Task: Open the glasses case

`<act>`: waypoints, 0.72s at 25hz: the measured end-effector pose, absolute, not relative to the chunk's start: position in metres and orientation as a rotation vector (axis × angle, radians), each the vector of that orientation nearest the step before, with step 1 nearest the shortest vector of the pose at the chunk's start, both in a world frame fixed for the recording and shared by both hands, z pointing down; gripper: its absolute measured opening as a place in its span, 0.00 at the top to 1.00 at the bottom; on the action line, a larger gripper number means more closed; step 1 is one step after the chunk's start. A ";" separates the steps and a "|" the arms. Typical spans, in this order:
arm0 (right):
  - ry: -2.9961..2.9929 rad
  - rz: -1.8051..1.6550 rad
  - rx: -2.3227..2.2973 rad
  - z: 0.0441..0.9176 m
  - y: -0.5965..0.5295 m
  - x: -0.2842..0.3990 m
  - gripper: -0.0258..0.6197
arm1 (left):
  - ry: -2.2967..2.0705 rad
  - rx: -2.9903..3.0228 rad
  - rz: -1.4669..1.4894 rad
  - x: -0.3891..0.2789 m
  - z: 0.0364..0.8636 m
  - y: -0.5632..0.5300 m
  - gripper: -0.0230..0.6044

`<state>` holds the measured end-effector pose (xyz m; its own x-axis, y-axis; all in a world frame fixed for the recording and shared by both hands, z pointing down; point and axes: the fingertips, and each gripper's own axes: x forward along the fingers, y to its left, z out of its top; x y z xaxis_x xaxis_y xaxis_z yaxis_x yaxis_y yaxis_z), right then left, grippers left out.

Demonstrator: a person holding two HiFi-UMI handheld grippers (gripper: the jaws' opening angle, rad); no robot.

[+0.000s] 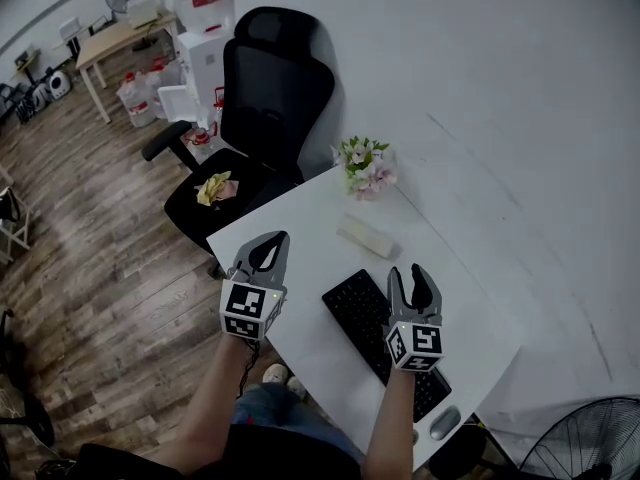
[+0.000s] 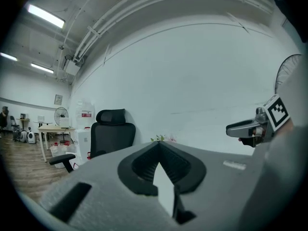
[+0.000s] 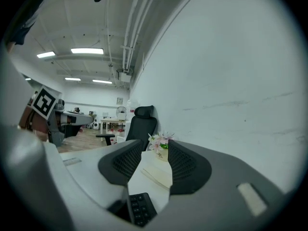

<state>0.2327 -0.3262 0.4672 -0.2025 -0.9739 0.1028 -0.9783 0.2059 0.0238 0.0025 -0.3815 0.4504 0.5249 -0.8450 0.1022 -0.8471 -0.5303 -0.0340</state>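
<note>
The glasses case (image 1: 368,236) is a pale, cream-coloured oblong that lies shut on the white desk (image 1: 300,228), just in front of a small pot of flowers. In the right gripper view the case (image 3: 158,173) shows through the gap between the jaws, a short way ahead. My right gripper (image 1: 412,279) hovers over the keyboard with its jaws apart and nothing between them. My left gripper (image 1: 272,244) hangs over the desk's left part, left of the case, its tips together and holding nothing. The left gripper view looks past the shut tips (image 2: 159,143) at the wall.
A black keyboard (image 1: 375,328) lies under my right gripper, with a mouse (image 1: 444,423) at its near end. The flower pot (image 1: 366,166) stands at the desk's far corner. A black office chair (image 1: 262,118) sits beyond the desk, and a floor fan (image 1: 590,446) is at lower right.
</note>
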 end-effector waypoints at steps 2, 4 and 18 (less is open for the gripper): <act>-2.327 0.041 1.872 0.471 -0.336 0.235 0.70 | -1.490 2.722 0.167 0.005 0.456 -0.387 0.95; -2.296 0.008 1.825 0.473 -0.346 0.238 0.71 | -1.474 2.723 0.166 0.008 0.460 -0.391 0.95; -2.017 -0.267 1.101 0.534 -0.428 0.231 0.72 | -1.353 2.757 0.167 0.039 0.472 -0.421 0.95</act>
<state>0.2312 -0.4278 0.5336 -0.2965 -0.7804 0.5505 -0.6104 0.5982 0.5193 0.0389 -0.4212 0.4717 0.6074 -0.7843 0.1262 -0.7915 -0.6110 0.0118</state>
